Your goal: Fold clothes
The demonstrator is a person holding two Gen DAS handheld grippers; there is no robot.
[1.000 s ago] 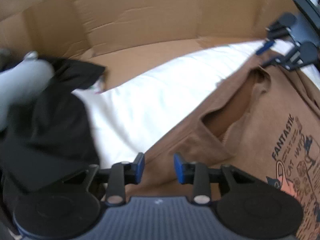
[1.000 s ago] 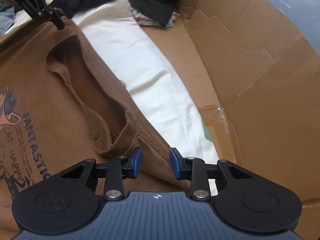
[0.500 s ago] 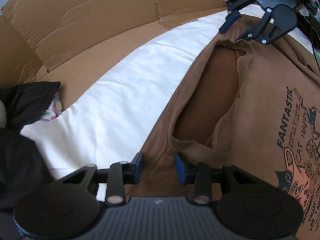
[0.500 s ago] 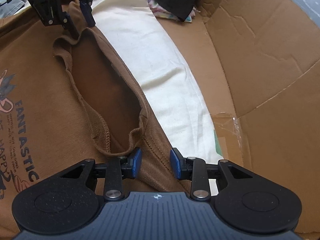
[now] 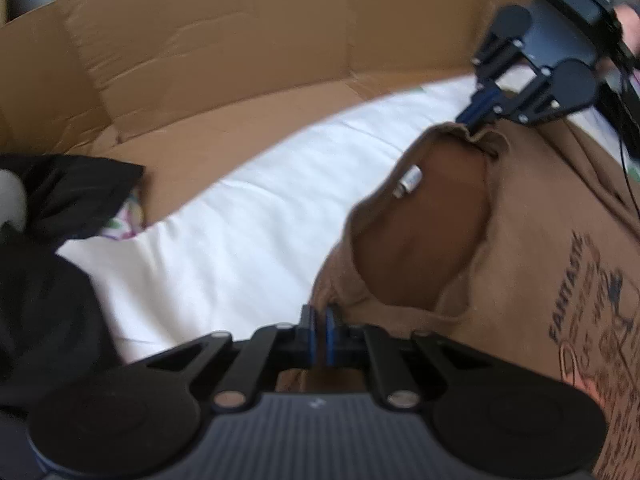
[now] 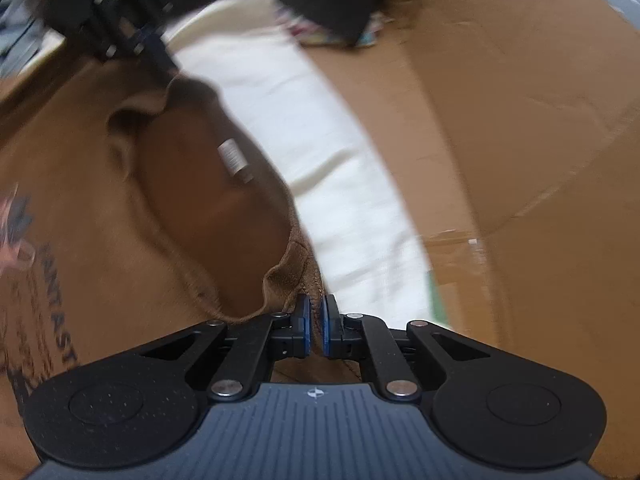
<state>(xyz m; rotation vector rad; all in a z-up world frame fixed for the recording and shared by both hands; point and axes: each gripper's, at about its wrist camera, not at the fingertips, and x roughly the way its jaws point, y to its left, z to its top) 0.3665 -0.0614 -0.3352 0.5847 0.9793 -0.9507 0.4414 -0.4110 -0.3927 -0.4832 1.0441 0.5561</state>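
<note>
The brown T-shirt lies print-up on a white sheet inside a cardboard box. The left gripper has just closed, pinching the shirt's shoulder by the collar. The right gripper has likewise just clamped the opposite shoulder. Black clothing, somewhat blurred, sits at the far left.

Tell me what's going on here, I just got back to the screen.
A person is folding a brown T-shirt with a handheld gripper in each hand. The left gripper and right gripper have just closed their jaws on the shirt's shoulders, either side of the collar. The shirt lies on a white cloth over cardboard; the fold itself hasn't started.
</note>
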